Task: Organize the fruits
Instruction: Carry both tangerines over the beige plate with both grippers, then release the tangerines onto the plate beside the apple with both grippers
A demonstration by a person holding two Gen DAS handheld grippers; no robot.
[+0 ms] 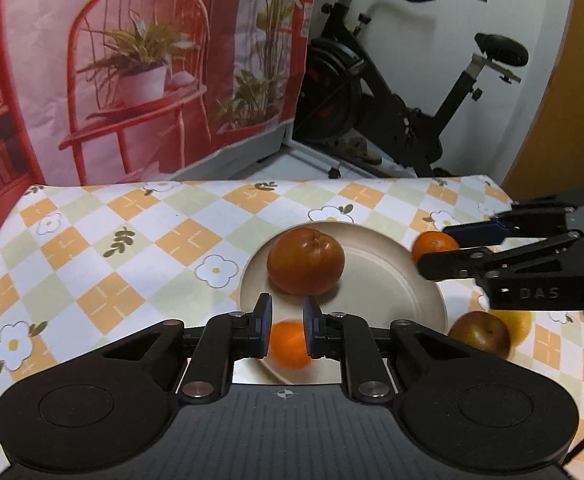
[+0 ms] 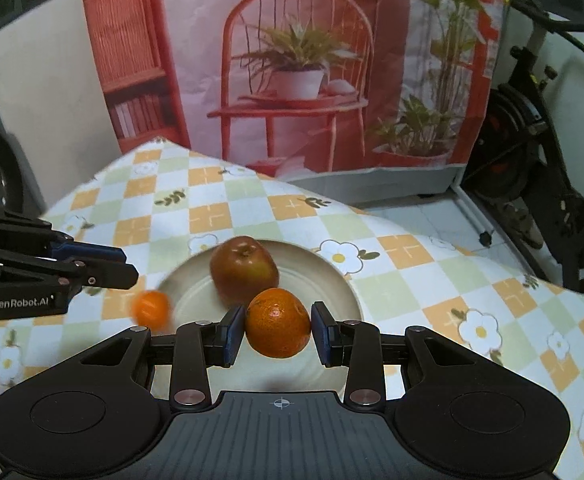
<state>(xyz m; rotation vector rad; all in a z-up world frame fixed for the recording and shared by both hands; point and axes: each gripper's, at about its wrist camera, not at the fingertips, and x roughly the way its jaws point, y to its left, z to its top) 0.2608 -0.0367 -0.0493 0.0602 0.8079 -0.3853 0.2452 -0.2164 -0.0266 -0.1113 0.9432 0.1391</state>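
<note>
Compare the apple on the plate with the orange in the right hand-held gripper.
The apple is reddish-brown and smooth; the orange is bright orange with pitted peel. The apple sits free on the plate; the orange is clamped between the pads of the right hand-held gripper. The apple looks the larger. Both are round fruit.

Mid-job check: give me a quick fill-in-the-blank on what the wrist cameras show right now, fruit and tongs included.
1. The red apple sits on a cream ___.
2. The right tongs are shut on an ___.
3. The checked tablecloth is printed with white ___.
Missing words: plate; orange; flowers.
</note>
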